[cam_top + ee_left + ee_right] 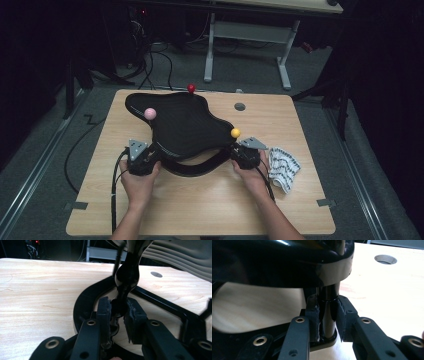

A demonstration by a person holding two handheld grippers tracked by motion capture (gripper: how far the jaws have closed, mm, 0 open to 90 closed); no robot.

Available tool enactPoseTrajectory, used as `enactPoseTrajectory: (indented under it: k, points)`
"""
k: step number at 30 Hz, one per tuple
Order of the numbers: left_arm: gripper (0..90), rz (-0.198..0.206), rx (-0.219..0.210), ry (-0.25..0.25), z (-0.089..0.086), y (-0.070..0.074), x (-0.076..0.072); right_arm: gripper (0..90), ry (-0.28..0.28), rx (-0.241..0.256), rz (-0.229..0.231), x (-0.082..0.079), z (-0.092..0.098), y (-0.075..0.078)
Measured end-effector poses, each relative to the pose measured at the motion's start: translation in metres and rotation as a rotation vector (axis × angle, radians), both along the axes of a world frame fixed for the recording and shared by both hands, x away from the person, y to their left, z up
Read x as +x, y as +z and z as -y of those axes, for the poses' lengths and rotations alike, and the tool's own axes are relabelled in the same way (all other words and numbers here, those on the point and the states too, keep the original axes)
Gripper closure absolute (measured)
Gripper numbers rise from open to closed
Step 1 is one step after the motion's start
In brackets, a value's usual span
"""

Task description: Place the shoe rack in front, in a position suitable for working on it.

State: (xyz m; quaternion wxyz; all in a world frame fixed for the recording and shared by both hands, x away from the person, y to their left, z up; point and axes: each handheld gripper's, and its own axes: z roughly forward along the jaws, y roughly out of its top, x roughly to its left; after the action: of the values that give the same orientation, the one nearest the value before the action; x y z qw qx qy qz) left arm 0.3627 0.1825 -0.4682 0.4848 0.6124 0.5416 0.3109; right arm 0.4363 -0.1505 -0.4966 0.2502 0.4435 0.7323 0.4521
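Observation:
A black stand with a wavy-edged mesh top sits on the wooden table. Pink, red and yellow balls stick up at its corners. A curved black base bar runs under its near side. My left gripper is at the stand's near left corner and is shut on a glossy black post; that gripper has the post pinched between its pads. My right gripper is at the near right corner, below the yellow ball. That gripper is shut on a round black post under the top.
A white cloth with black marks lies just right of my right hand. A round hole is in the table behind the stand. A desk frame and cables stand on the floor beyond the far edge.

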Motion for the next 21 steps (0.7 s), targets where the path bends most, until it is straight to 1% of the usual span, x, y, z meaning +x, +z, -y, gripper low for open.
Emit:
enactPoseTrajectory:
  k: [1,2,3,4,5,6,7,8,9,10,11,15,16,17,18,20,21]
  points:
    - [75.0,0.006,-0.014,-0.001,-0.002,-0.001,0.002,73.9,0.000,0.002,0.002,-0.006,0.001,-0.001]
    - [75.0,0.006,-0.014,-0.001,-0.002,-0.001,0.002,73.9,0.000,0.002,0.002,-0.006,0.001,-0.001]
    - [75.0,0.007,-0.020,-0.004,-0.003,-0.001,0.003,74.0,0.003,0.001,0.004,-0.011,0.001,-0.001]
    - [75.0,0.009,-0.032,-0.005,-0.005,-0.002,0.005,74.1,0.007,0.002,0.007,-0.020,0.003,-0.002]
    - [75.0,0.009,-0.032,-0.005,-0.005,-0.002,0.005,74.1,0.007,0.002,0.007,-0.020,0.003,-0.002]
    - [75.0,0.010,-0.039,-0.012,-0.006,-0.002,0.006,74.3,0.011,-0.002,0.010,-0.024,0.003,-0.002]
    - [75.0,0.011,-0.040,-0.020,-0.006,-0.002,0.007,74.3,0.013,-0.008,0.013,-0.034,0.004,-0.002]
    - [75.0,0.015,-0.044,-0.032,-0.007,-0.003,0.008,74.4,0.013,-0.007,0.015,-0.038,0.005,-0.002]
    - [75.0,0.015,-0.044,-0.032,-0.007,-0.003,0.008,74.4,0.014,-0.007,0.015,-0.041,0.006,-0.002]
    - [75.0,0.016,-0.048,-0.043,-0.007,-0.003,0.008,74.4,0.014,-0.007,0.015,-0.041,0.006,-0.002]
    - [75.0,0.017,-0.049,-0.058,-0.007,-0.003,0.010,74.4,0.012,-0.006,0.021,-0.050,0.008,-0.004]
    - [75.1,0.019,-0.041,-0.084,-0.007,-0.003,0.014,74.4,0.014,-0.005,0.026,-0.067,0.011,-0.005]
    - [75.0,0.019,-0.041,-0.084,-0.007,-0.003,0.014,74.4,0.016,-0.004,0.025,-0.071,0.011,-0.005]
    - [75.1,0.020,-0.043,-0.096,-0.006,-0.003,0.018,74.4,0.020,-0.002,0.026,-0.076,0.012,-0.005]
    - [75.0,0.020,-0.043,-0.096,-0.006,-0.003,0.018,74.4,0.020,0.000,0.025,-0.080,0.012,-0.005]
    - [75.1,0.020,-0.046,-0.113,-0.003,-0.003,0.026,74.4,0.021,0.003,0.026,-0.087,0.013,-0.006]
    - [75.1,0.020,-0.046,-0.113,-0.003,-0.003,0.026,74.4,0.021,0.003,0.026,-0.087,0.013,-0.006]
